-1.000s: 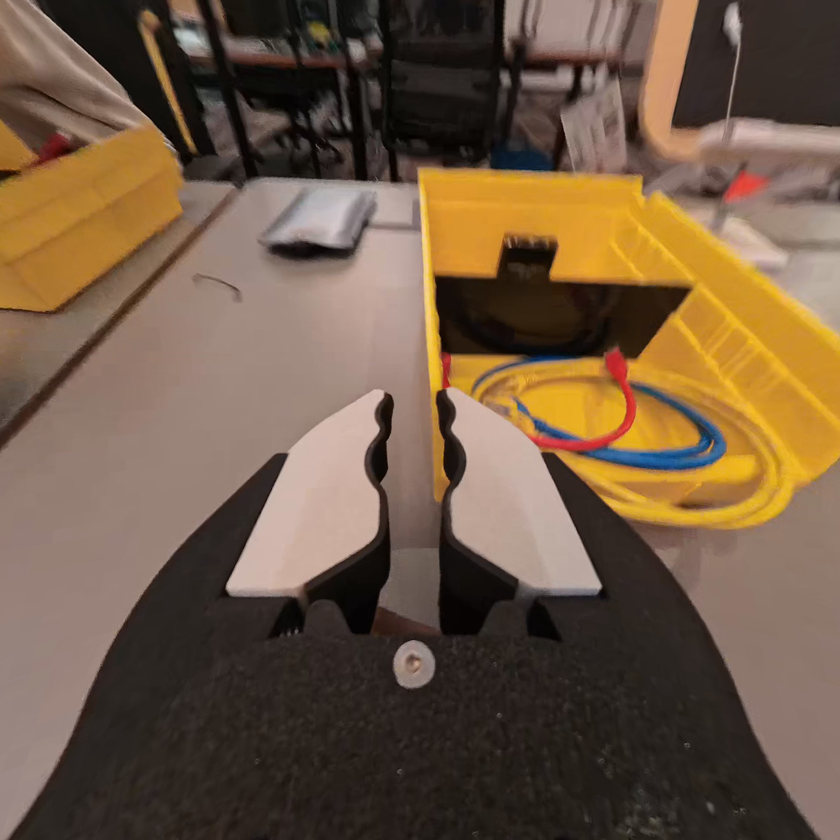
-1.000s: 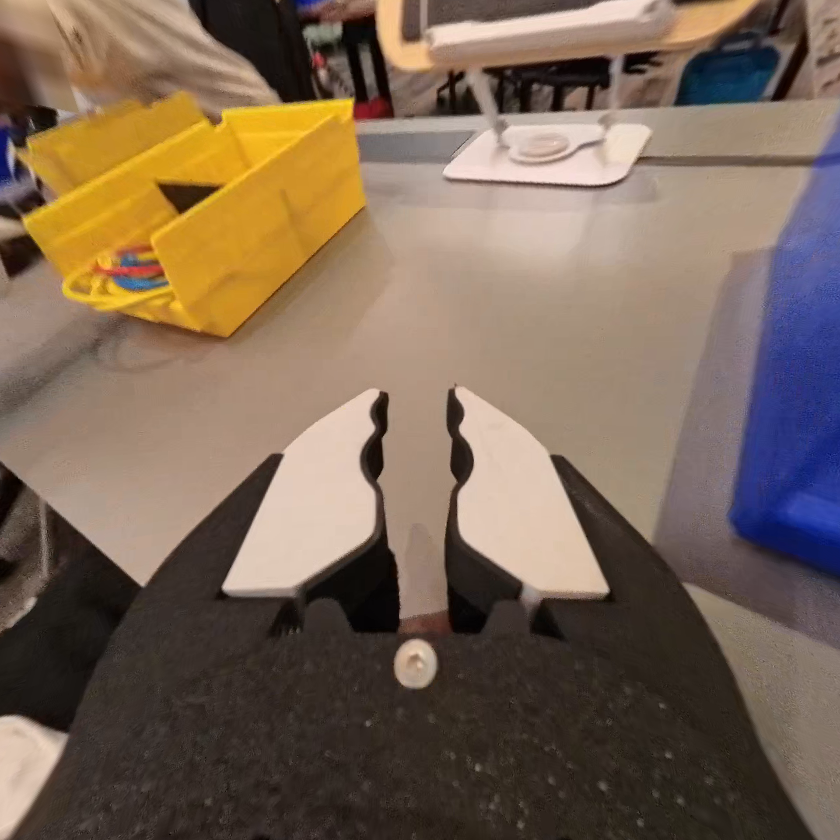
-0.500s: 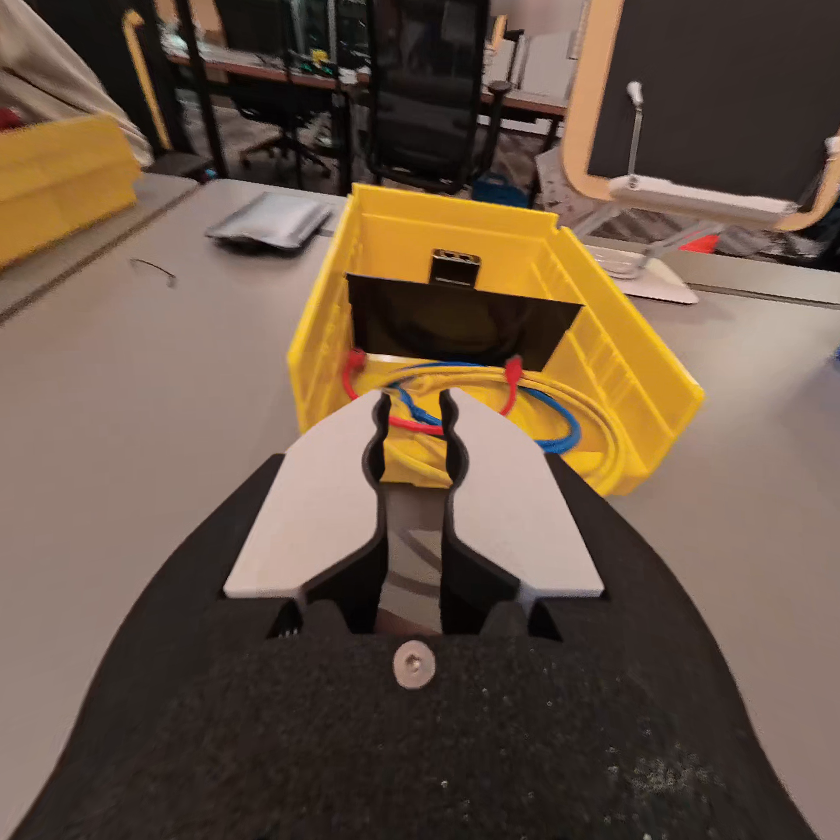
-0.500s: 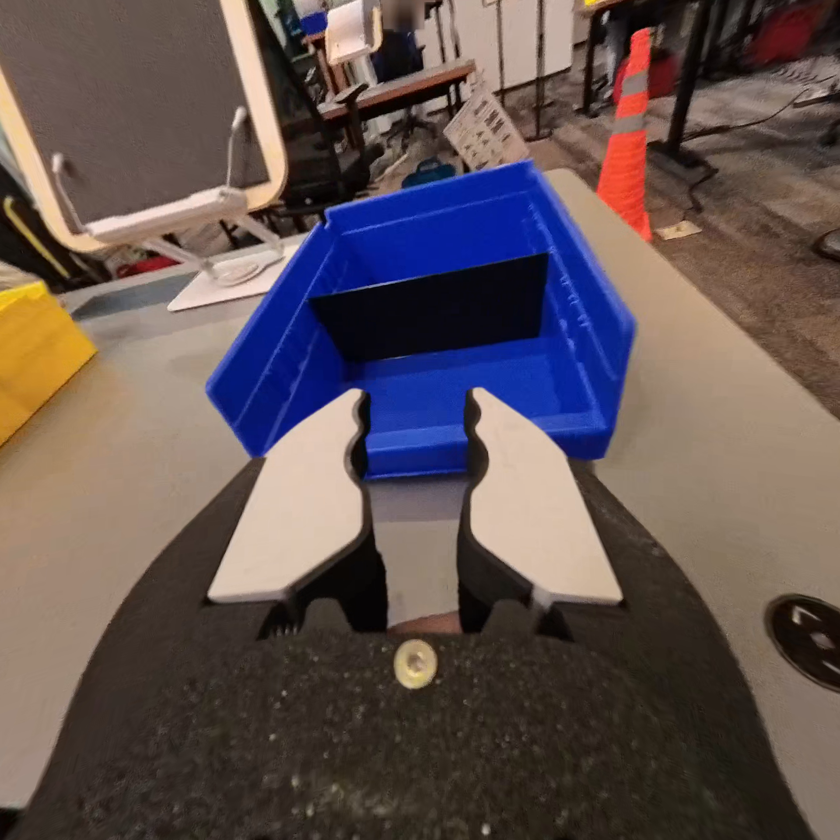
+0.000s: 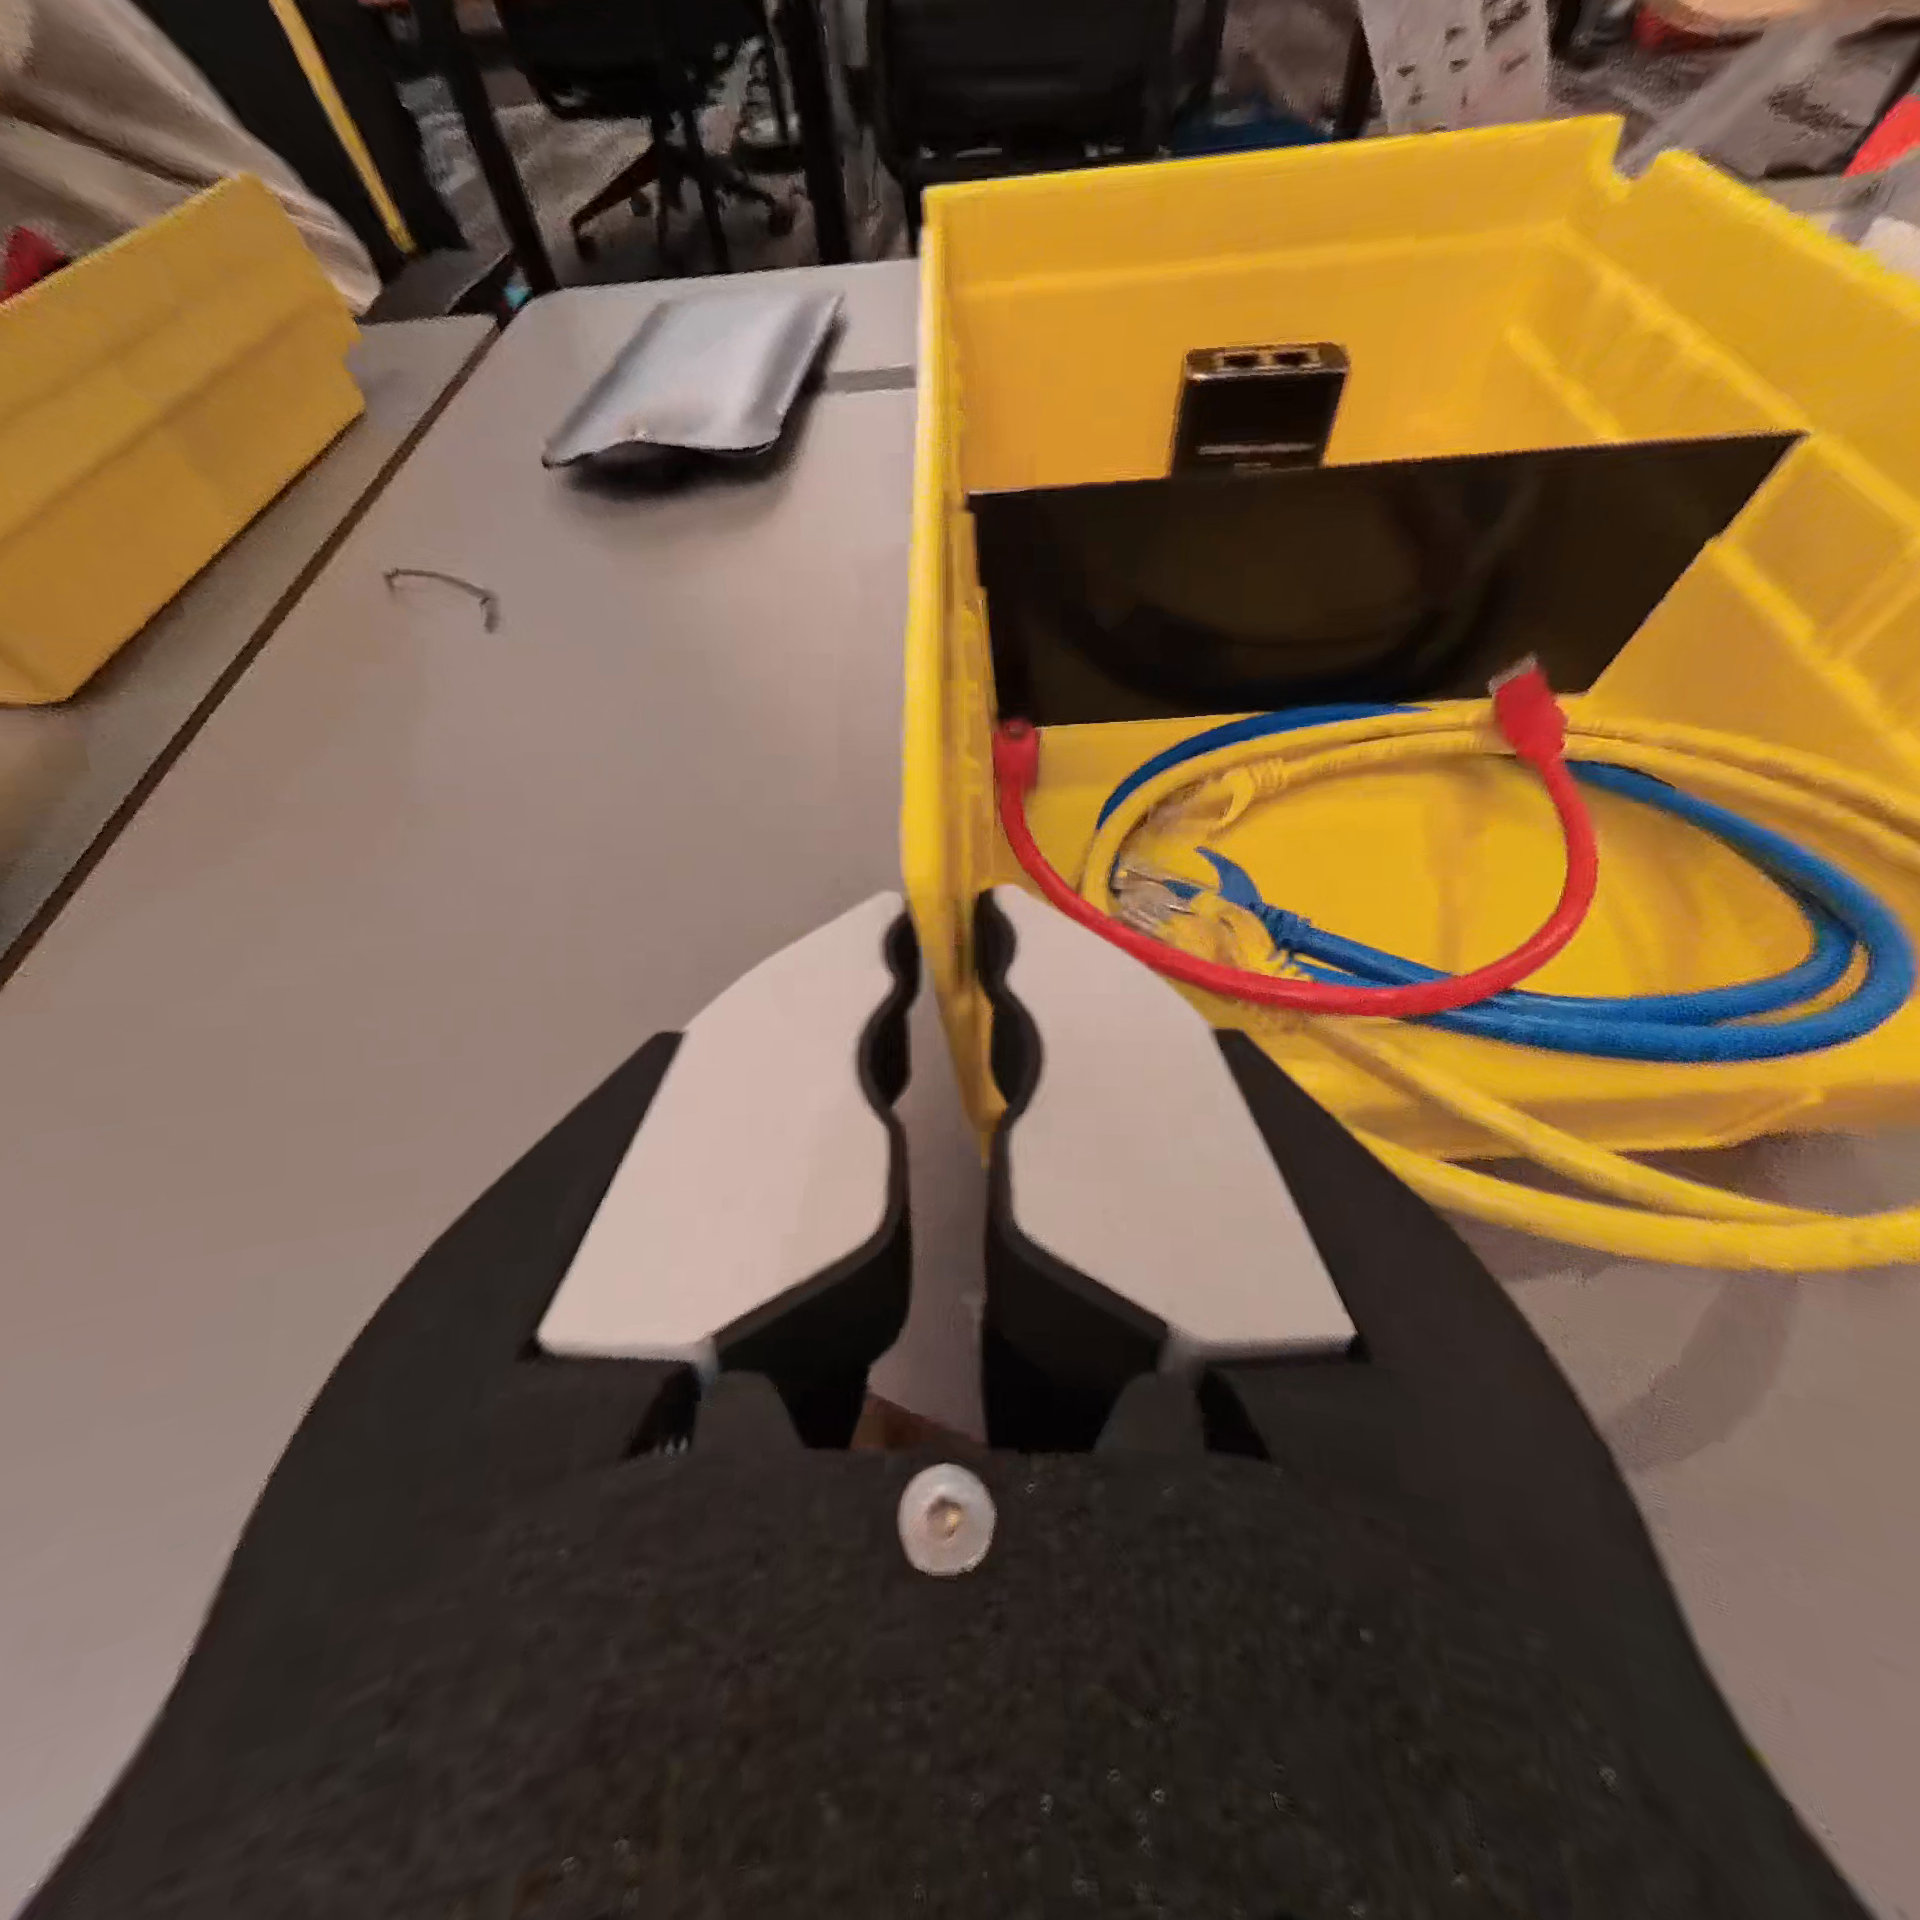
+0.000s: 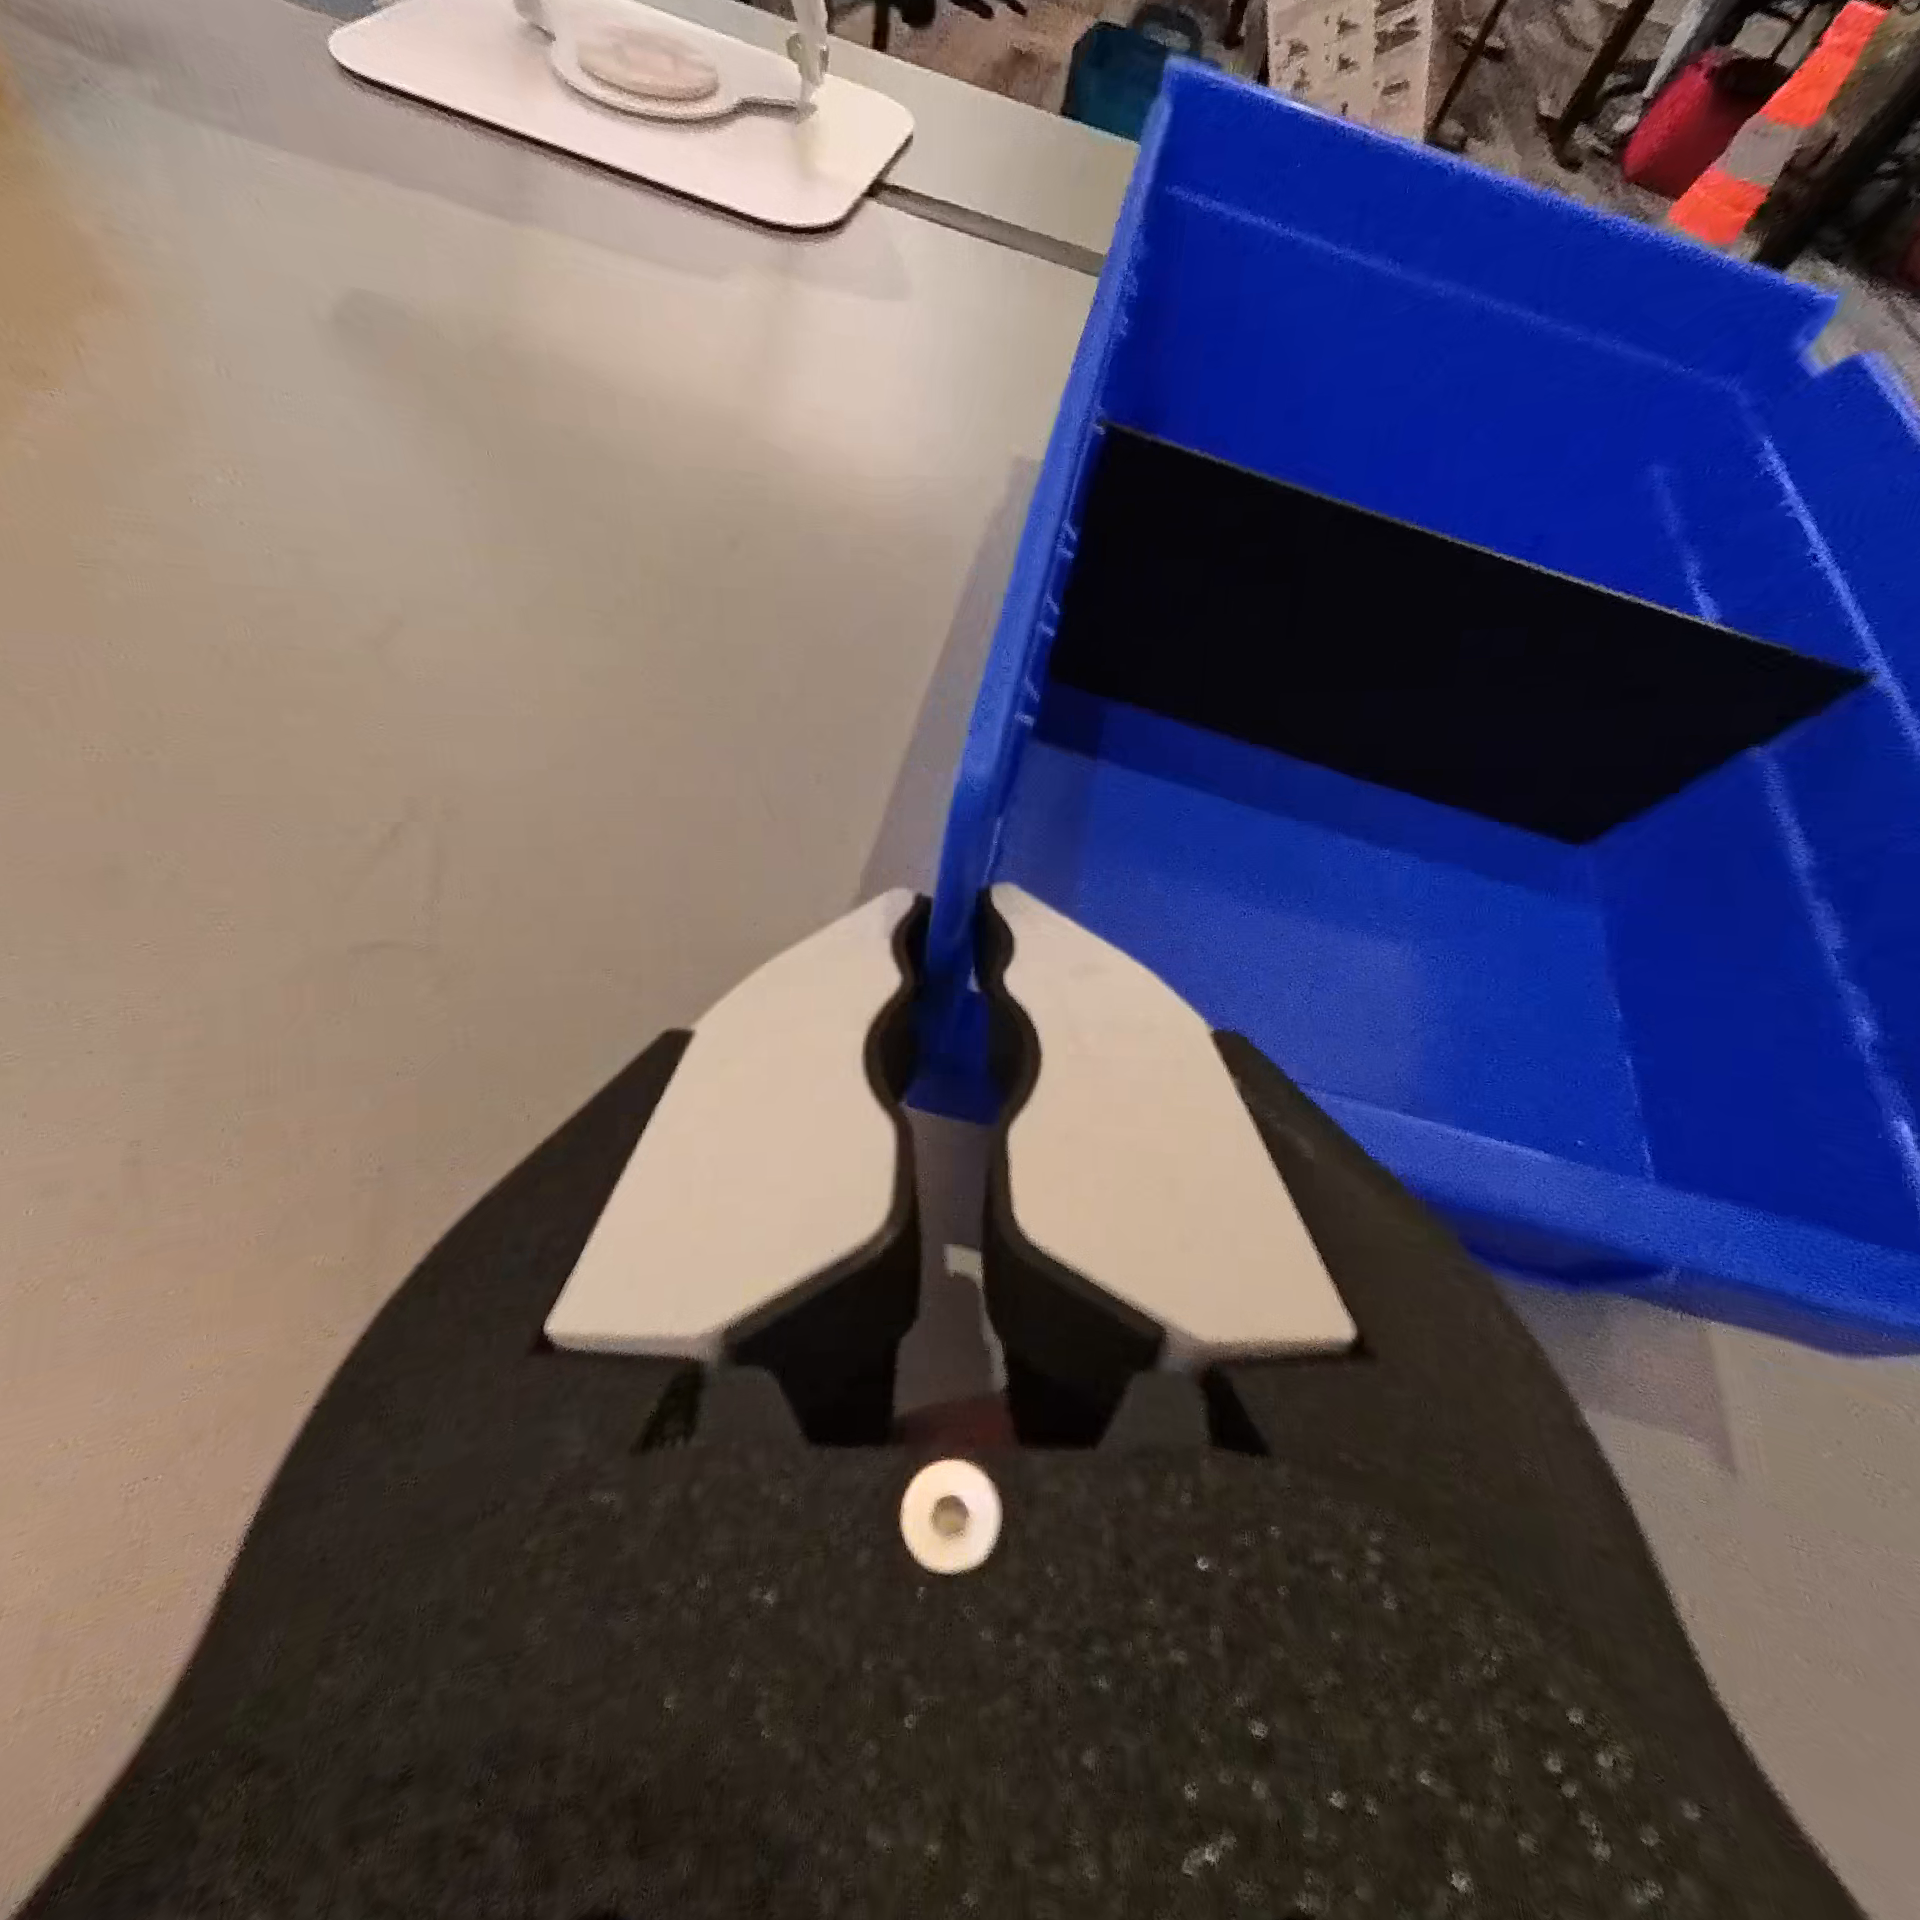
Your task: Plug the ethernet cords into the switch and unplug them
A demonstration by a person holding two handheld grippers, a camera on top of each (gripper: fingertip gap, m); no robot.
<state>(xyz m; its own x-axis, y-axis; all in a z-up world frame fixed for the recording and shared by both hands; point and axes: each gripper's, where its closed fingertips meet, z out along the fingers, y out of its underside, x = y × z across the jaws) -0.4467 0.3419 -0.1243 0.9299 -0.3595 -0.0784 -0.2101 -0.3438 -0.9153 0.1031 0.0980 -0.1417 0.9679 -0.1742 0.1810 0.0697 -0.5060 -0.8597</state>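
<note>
The red cord point(image 5: 1351, 992), blue cord point(image 5: 1662, 1023) and yellow cord point(image 5: 1558, 1205) lie coiled in the yellow bin point(image 5: 1195, 239) at 2 o'clock, with the small black switch point(image 5: 1259, 410) behind a black divider point(image 5: 1351, 582) at 1 o'clock. The left gripper point(image 5: 948, 925) and the right gripper point(image 6: 948, 914) are each a little open and hold nothing; the right one is at the blue bin point(image 6: 1351, 312). The cords look light and bendy, so I would pinch the hard plug point(image 5: 1525, 717) at the end, not the floppy middle.
</note>
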